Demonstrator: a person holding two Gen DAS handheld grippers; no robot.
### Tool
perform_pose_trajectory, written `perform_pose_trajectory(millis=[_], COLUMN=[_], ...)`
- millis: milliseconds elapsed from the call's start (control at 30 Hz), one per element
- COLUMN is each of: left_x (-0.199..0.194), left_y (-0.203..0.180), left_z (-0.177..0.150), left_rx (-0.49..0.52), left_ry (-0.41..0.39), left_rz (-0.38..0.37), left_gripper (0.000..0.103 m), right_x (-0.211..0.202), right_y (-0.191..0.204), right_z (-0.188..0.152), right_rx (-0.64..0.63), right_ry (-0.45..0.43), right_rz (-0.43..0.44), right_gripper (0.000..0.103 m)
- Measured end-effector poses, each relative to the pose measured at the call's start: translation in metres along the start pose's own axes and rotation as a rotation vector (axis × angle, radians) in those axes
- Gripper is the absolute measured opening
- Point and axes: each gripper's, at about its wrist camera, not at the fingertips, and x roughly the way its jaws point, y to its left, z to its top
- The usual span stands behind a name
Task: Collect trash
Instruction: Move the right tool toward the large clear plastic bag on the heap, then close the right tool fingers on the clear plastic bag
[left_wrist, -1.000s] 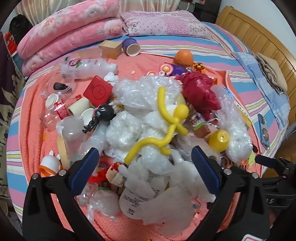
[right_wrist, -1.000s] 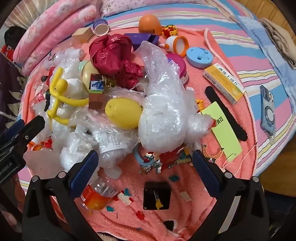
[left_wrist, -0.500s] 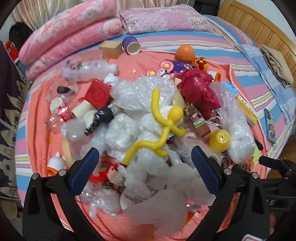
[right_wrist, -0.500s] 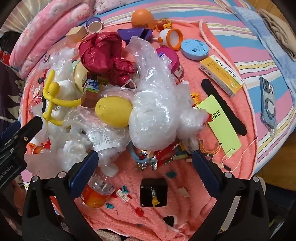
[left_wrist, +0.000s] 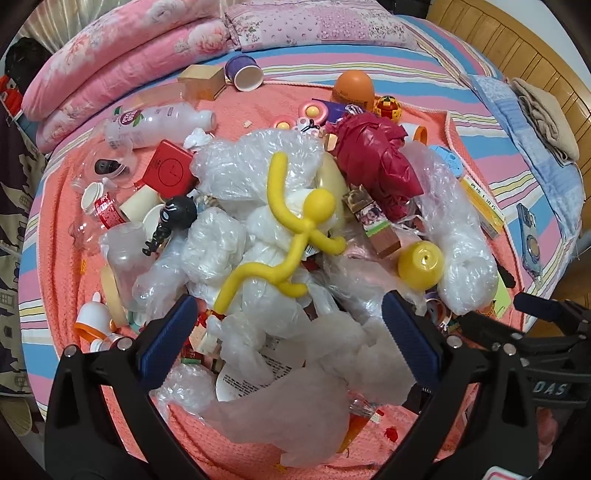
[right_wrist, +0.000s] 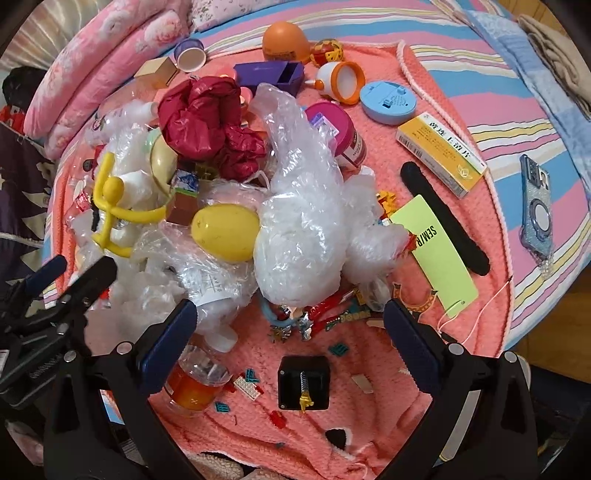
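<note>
- Bed (left_wrist: 369, 70): striped pink/blue sheet, pink floral quilt rolled at head end, wooden board along far right side.
- Coral blanket (right_wrist: 369, 413) spread over bed middle; carries all the clutter.
- Trash heap (left_wrist: 258, 236): crumpled clear plastic bags and wrap, piled at blanket centre, spilling toward near edge.
- Big stuffed clear bag (right_wrist: 299, 206): long axis runs from near edge toward head end, fat end nearest, thin end pointing away; lies on heap's right side.
- Red crumpled bag (left_wrist: 373, 158) on heap's far right part.
- Clear bottle (left_wrist: 155, 123) lying flat nr blanket's far left corner, cap pointing right.
- Yellow bendy figure (left_wrist: 291, 229) draped on top of heap, slanting from near-left to far.
- Yellow egg (right_wrist: 225, 232) touching big bag's left side.
- Left gripper (left_wrist: 288, 332): fingers spread wide, empty, above heap's near edge.
- Right gripper (right_wrist: 291, 332): fingers spread wide, empty, over small scraps nr blanket's near edge.
</note>
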Motion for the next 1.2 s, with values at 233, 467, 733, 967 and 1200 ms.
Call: perform_pose_trajectory(millis=[233, 467, 733, 967, 1200], left_x=[0.006, 0.015, 0.020, 0.022, 0.023], left_y=[0.004, 0.005, 0.005, 0.003, 0.002], left_z=[-0.001, -0.003, -0.005, -0.008, -0.008], left_rx=[-0.016, -0.029, -0.037, -0.023, -0.013], left_ry=[0.031, 0.073, 0.098, 0.103, 0.104], left_rz=[-0.032, -0.061, -0.076, -0.068, -0.064], left_gripper=[0.095, 0.096, 0.095, 0.095, 0.096], right_x=[-0.002, -0.002, -0.005, 0.007, 0.011], right_y=[-0.004, -0.005, -0.005, -0.010, -0.002], right_z=[0.009, 0.019, 0.035, 0.045, 0.048], right_rx=[0.010, 0.033, 0.016, 0.028, -0.003], right_ry=[0.013, 0.033, 0.024, 0.057, 0.057], right_rz=[0.017, 0.021, 0.011, 0.013, -0.010], right_gripper=[0.099, 0.099, 0.099, 0.087, 0.079])
